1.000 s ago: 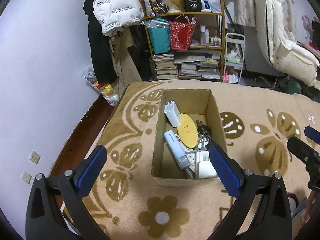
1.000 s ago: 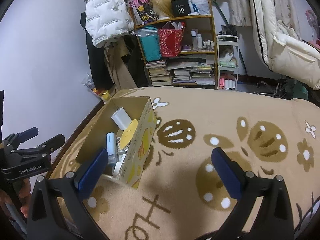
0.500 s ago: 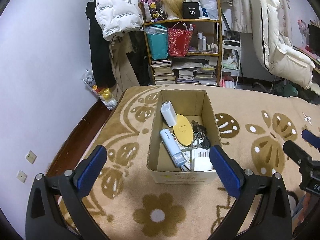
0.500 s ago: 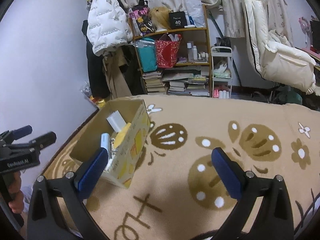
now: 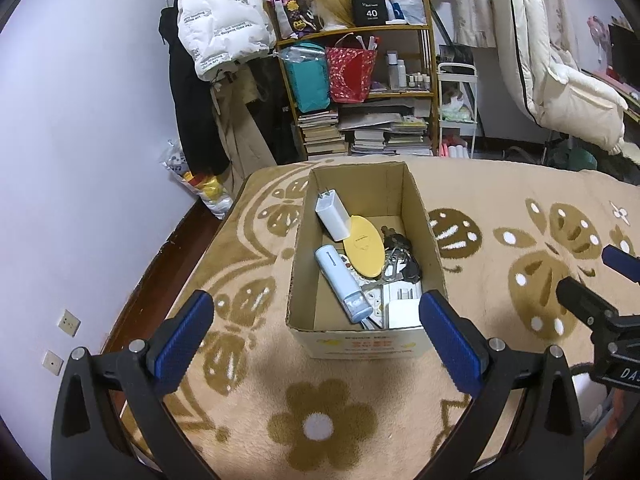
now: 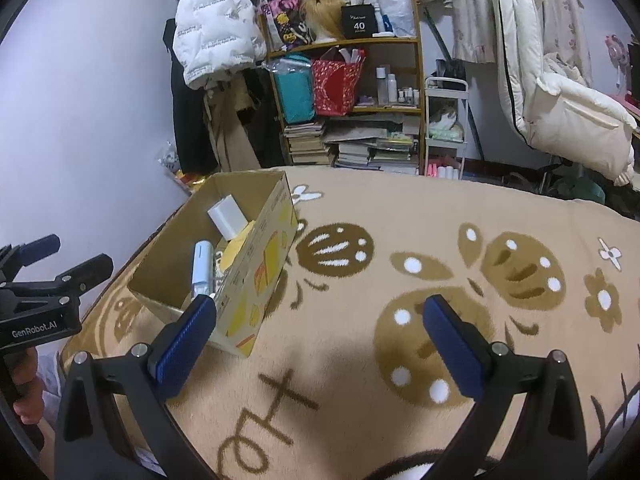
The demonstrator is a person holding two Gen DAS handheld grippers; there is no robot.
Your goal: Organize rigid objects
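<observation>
An open cardboard box (image 5: 304, 280) (image 6: 256, 256) sits on a beige patterned blanket. Inside lie a white charger block (image 5: 332, 214), a yellow oval case (image 5: 364, 246), a light-blue tube-shaped device (image 5: 342, 282), dark keys (image 5: 400, 258) and white adapters (image 5: 402, 300). My left gripper (image 5: 316, 332) hovers open just in front of the box's near wall, nothing between its blue pads. My right gripper (image 6: 318, 336) is open over the blanket to the right of the box, its left pad near the box's corner. Each gripper shows at the edge of the other's view.
The blanket (image 5: 520, 216) covers a bed whose left edge drops to a dark floor beside a lilac wall. Beyond the bed stand a cluttered bookshelf (image 5: 360, 92), hanging coats (image 5: 216, 16) and a white cart (image 5: 456, 112). A hand (image 6: 28, 396) holds the left gripper's handle.
Both grippers have pulled back and risen away from the box, so it looks smaller and farther. The box and its contents have not moved.
</observation>
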